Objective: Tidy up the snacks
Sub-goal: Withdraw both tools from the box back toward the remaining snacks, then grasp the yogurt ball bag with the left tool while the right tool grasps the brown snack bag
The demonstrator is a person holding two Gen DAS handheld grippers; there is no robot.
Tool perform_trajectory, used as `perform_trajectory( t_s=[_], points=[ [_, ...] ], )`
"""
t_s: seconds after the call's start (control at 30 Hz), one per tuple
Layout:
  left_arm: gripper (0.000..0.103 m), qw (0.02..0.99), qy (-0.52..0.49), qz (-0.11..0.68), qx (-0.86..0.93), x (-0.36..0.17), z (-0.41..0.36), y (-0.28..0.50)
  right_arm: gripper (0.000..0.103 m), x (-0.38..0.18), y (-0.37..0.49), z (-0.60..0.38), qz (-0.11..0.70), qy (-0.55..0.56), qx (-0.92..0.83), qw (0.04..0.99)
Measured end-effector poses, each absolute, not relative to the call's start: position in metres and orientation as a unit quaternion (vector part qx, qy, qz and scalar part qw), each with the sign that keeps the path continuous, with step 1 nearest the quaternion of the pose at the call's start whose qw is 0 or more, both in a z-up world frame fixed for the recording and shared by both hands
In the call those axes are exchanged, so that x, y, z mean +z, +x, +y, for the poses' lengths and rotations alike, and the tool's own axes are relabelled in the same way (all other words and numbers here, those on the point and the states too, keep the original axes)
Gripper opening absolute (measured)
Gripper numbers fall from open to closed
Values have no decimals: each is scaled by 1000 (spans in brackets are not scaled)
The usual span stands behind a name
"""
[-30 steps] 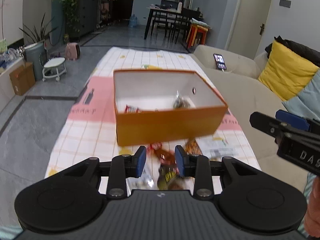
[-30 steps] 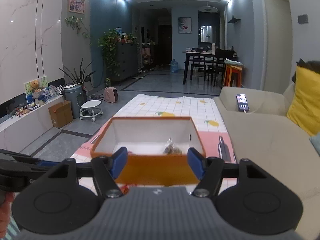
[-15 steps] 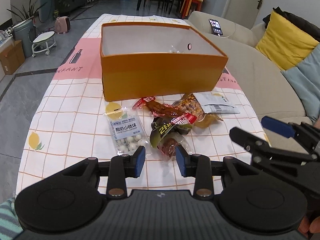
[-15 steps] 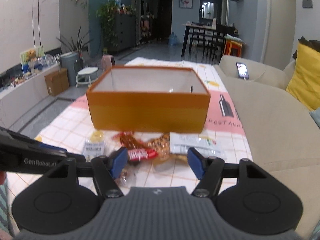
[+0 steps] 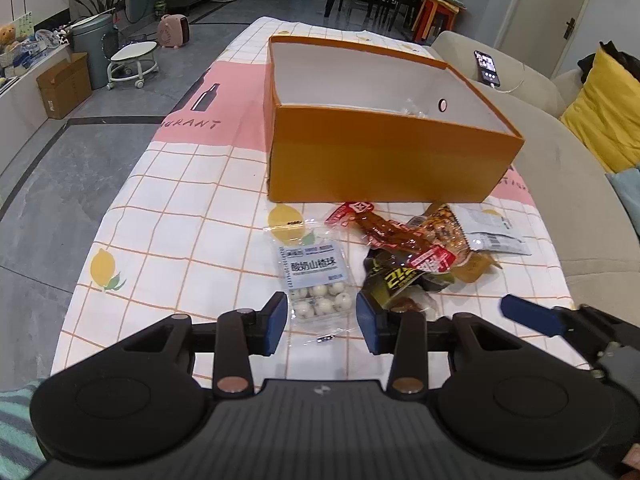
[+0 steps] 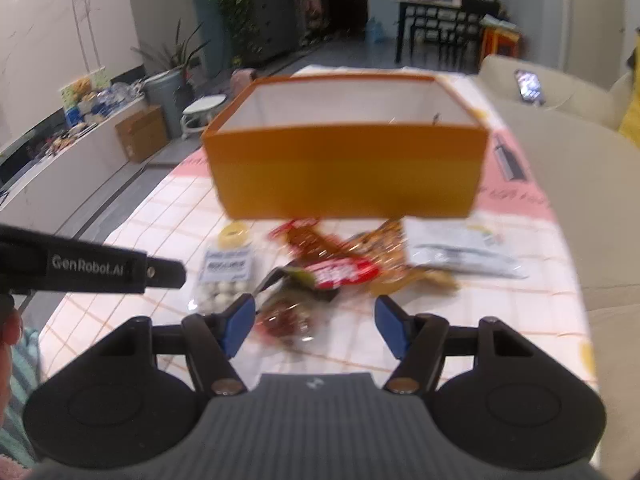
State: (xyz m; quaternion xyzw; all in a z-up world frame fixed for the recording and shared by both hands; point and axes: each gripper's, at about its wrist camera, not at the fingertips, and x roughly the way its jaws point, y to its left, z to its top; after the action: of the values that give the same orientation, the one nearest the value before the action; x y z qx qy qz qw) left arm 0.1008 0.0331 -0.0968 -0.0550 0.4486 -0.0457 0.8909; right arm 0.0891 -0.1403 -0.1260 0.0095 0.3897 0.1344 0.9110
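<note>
The clear packet of white yogurt balls [image 5: 316, 280] lay flat on the checked tablecloth [image 5: 168, 240], its near end just ahead of and between the spread fingers of the left gripper [image 5: 321, 322], which held nothing. Its long axis ran away from the jaws toward the orange box [image 5: 384, 160], so the fingers stood either side of its short width. The right gripper [image 6: 315, 328] was also parted wide and empty, and it faced the dark red-and-black wrappers [image 6: 304, 296] to the right of that packet (this view was blurred, so which wrapper it lined up with was hard to tell). The left gripper appeared the nearer to the packet. The box stood beyond the whole snack pile, open side up.
</note>
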Motion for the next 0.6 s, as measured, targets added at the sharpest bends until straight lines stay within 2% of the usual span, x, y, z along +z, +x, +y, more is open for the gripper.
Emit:
perform_trajectory(
  t_s=[0.4,0.6],
  points=[
    [52,881,-64,468,-35,-109,41,112,64,-164,131,-120,440,18,135,888],
    [67,875,-71,476,-42,-117,41,119,51,-166,131,-119,443,16,149,884]
  ],
)
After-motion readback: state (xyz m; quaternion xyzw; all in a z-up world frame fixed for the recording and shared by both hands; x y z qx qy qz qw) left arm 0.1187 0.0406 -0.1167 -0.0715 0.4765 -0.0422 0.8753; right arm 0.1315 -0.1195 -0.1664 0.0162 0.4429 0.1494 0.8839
